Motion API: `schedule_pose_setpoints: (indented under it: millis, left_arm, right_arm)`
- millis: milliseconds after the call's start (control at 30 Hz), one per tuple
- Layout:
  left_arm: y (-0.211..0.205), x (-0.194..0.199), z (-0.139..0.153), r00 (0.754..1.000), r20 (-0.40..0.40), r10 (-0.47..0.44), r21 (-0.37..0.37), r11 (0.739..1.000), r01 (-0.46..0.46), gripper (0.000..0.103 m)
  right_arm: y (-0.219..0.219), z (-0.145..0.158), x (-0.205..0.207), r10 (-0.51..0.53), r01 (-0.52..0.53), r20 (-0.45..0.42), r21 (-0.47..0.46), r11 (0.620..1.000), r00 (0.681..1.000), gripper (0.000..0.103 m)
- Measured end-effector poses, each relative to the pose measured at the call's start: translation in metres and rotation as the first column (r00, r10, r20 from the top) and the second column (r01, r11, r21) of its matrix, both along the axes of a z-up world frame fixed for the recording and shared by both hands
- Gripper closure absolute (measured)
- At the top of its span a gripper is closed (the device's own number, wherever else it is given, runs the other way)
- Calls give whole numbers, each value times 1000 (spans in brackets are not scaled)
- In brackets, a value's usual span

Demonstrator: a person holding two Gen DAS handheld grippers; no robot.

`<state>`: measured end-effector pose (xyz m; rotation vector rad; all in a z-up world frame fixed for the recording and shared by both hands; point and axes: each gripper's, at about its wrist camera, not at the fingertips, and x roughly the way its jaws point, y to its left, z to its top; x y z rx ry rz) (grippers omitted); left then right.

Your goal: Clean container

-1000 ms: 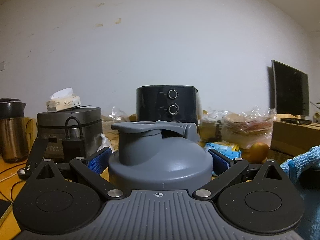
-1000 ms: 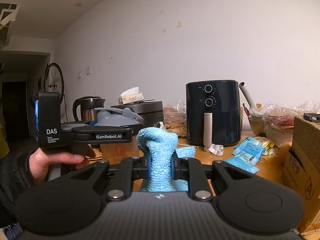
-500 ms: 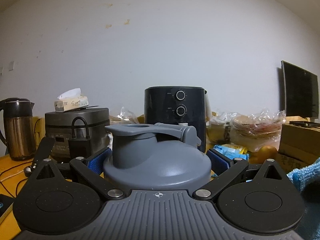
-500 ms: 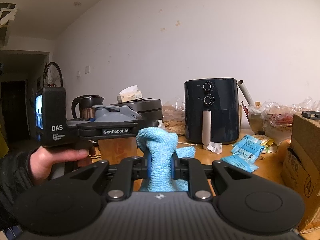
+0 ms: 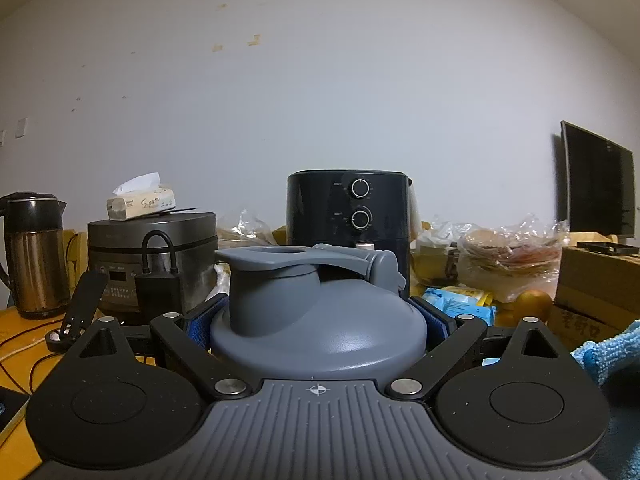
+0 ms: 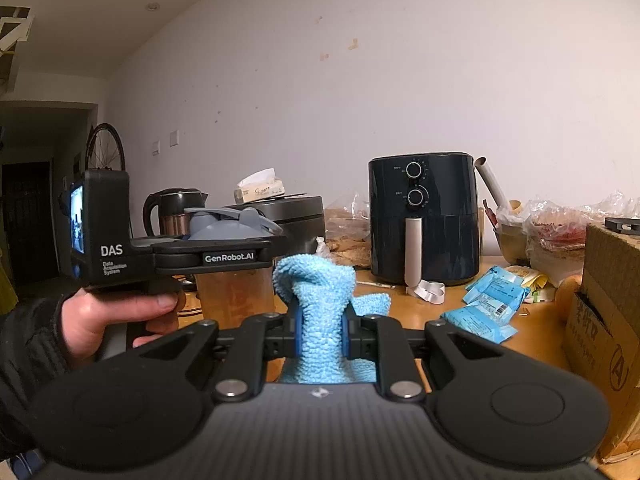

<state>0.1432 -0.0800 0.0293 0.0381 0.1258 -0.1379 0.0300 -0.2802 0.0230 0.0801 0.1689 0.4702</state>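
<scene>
Little has changed: my left tool (image 5: 318, 322) stays clamped on the container (image 5: 320, 320), my right tool (image 6: 320, 326) keeps gripping the blue cloth (image 6: 320, 300). Wiping not begun.

One container (image 5: 320, 332) with a grey flip-top lid sits between the left gripper's (image 5: 318, 326) two fingers. One light blue cloth (image 6: 322, 312) is pinched between the right gripper's (image 6: 320, 330) two fingers.

Beyond the fingertips stand one black air fryer (image 6: 424, 216) with two dials, one rice cooker (image 5: 152, 252), one electric kettle (image 5: 34, 256) and one tissue pack (image 5: 141, 202) atop the cooker. Right of the right fingers lie about three blue packets (image 6: 490, 304) and one cardboard box (image 6: 604, 320). One monitor (image 5: 596, 178) stands far right of the left fingers, one bicycle wheel (image 6: 105, 148) far left of the right ones. One hand (image 6: 116, 314) shows.
</scene>
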Motion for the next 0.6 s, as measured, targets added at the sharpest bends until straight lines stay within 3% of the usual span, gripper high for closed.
schedule_pose_setpoints:
  millis: [267,600]
  left_arm:
    - [6,2,0,999,-4,-46,5,999,46,8]
    - [20,7,-2,979,4,-203,3,979,203,8]
  right_arm:
    - [0,0,1,-1,1,-2,0,1000,1000,89]
    - [0,-1,2,2,-2,-5,7,1000,1000,89]
